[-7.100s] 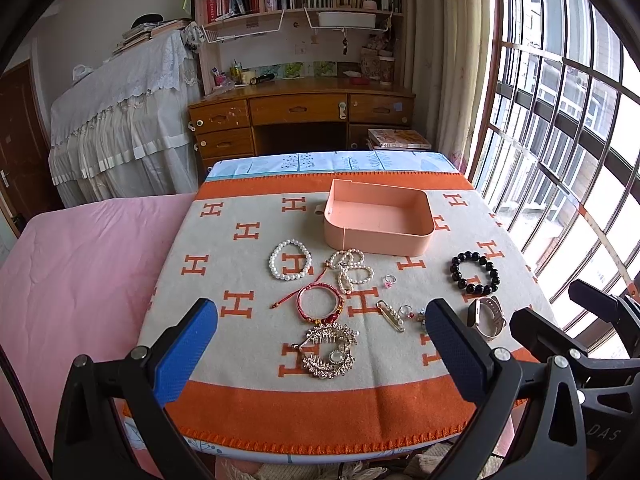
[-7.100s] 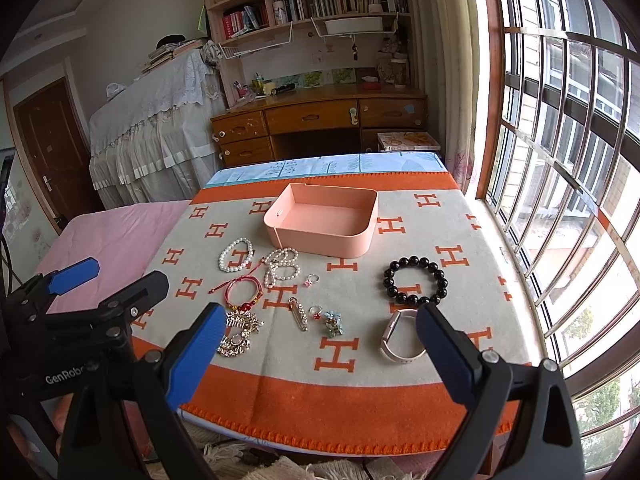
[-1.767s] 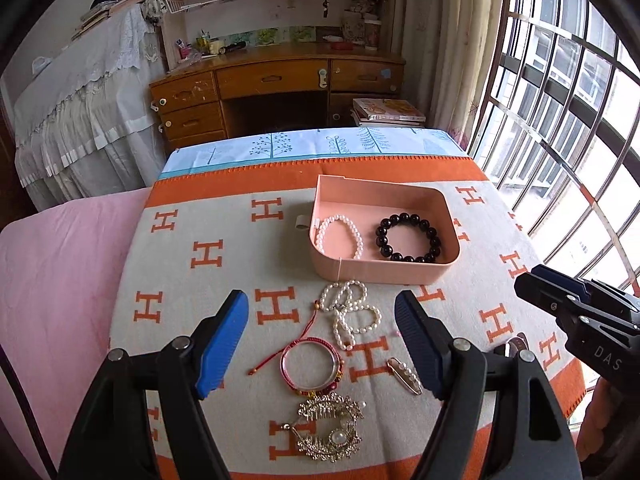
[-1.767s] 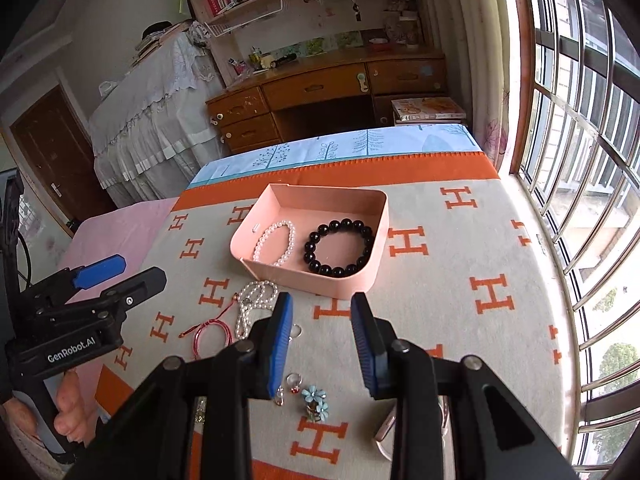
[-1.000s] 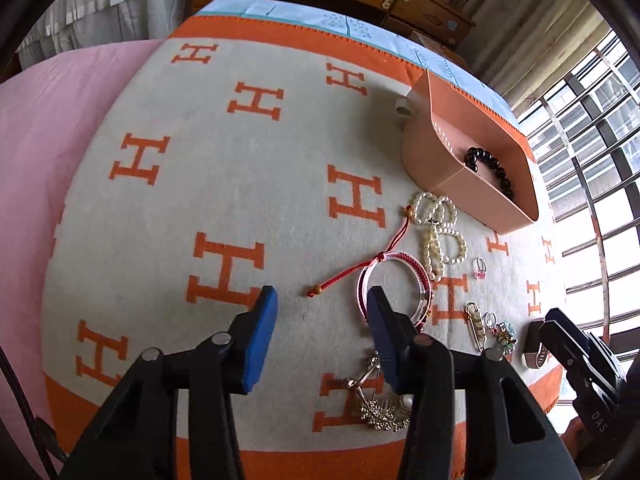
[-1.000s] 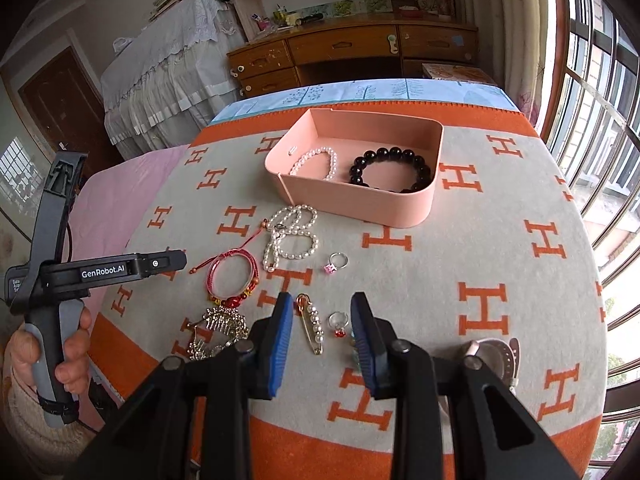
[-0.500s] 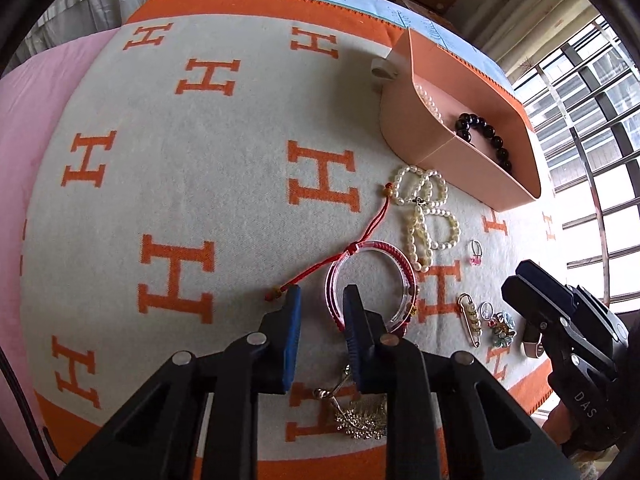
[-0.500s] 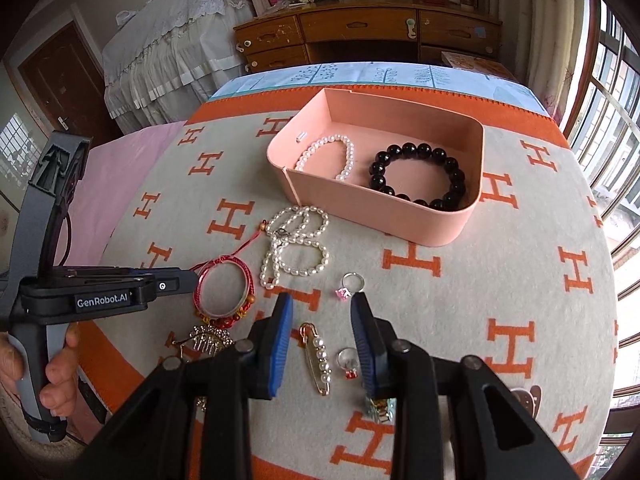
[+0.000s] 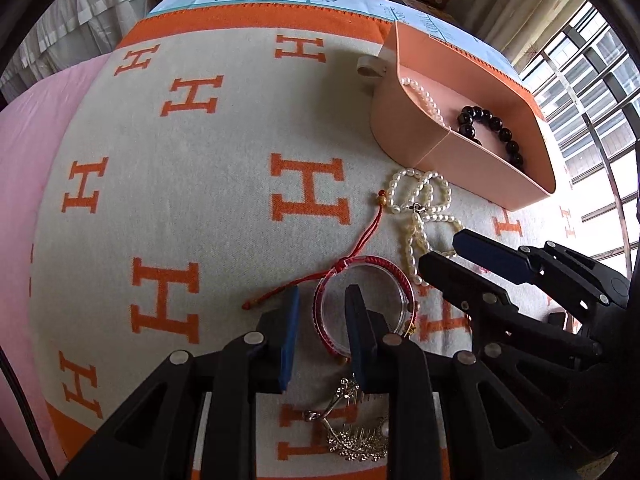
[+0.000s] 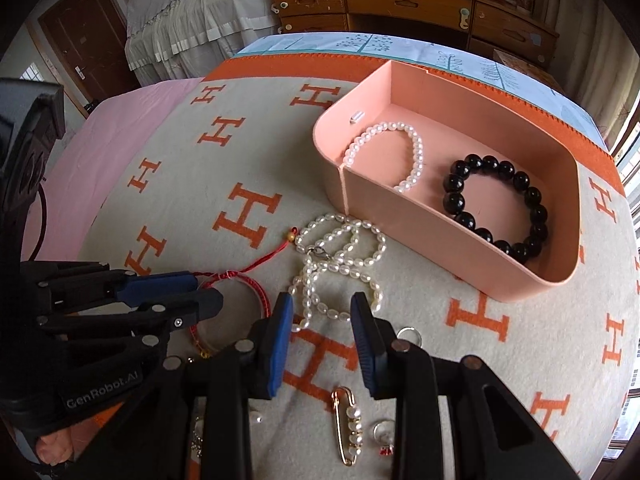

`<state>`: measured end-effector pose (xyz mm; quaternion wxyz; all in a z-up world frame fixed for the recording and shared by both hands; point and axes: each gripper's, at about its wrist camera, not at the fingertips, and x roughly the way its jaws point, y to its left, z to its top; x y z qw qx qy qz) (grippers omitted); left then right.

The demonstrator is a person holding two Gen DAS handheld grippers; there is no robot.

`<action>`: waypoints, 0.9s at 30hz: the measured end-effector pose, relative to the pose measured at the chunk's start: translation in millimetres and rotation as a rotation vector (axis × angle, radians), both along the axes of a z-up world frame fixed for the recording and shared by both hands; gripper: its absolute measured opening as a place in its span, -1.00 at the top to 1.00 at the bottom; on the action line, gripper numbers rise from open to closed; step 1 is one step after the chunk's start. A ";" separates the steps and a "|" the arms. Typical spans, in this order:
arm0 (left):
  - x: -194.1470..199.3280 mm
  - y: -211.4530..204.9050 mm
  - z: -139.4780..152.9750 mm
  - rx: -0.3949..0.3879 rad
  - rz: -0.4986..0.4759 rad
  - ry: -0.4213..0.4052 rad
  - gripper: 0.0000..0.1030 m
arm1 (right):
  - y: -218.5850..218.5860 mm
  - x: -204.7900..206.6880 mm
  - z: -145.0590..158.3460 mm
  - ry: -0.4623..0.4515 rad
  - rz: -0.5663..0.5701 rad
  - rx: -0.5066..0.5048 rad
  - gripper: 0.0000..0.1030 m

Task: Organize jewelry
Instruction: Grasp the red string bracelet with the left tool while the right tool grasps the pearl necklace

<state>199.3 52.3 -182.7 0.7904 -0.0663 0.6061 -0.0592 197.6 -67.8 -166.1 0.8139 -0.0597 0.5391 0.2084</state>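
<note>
Pearl brooch pin (image 10: 349, 424) and ring (image 10: 409, 335), right-wrist view only.

H-patterned blanket (image 10: 248, 208) under scattered jewelry (image 10: 340, 256)

A wooden desk with drawers (image 10: 408, 4) stood against the far wall. White frilled fabric (image 10: 200, 20) draped furniture beside a brown door (image 10: 86, 36), and daylight entered through a barred window (image 9: 592, 92).

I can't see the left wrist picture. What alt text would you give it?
The left tongs are closing on the rim of a red bracelet lying on an orange-and-cream blanket. The right tongs reach in over a pearl necklace. Behind sits a pink tray holding pearl and black bead bracelets.
</note>
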 end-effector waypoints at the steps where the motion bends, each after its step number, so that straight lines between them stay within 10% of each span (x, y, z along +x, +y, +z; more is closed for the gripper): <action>1: 1.0 -4.1 -0.8 0.023 -0.006 -0.007 0.84 | 1.4 0.6 -0.3 0.000 0.008 0.001 0.41; 15: -7.8 22.9 -5.1 -0.038 0.056 -0.009 0.93 | 16.8 20.7 -5.6 0.031 0.040 -0.059 0.81; 27: -22.6 44.7 45.5 -0.048 0.052 -0.100 0.93 | -2.7 13.7 39.6 0.022 0.000 0.129 0.91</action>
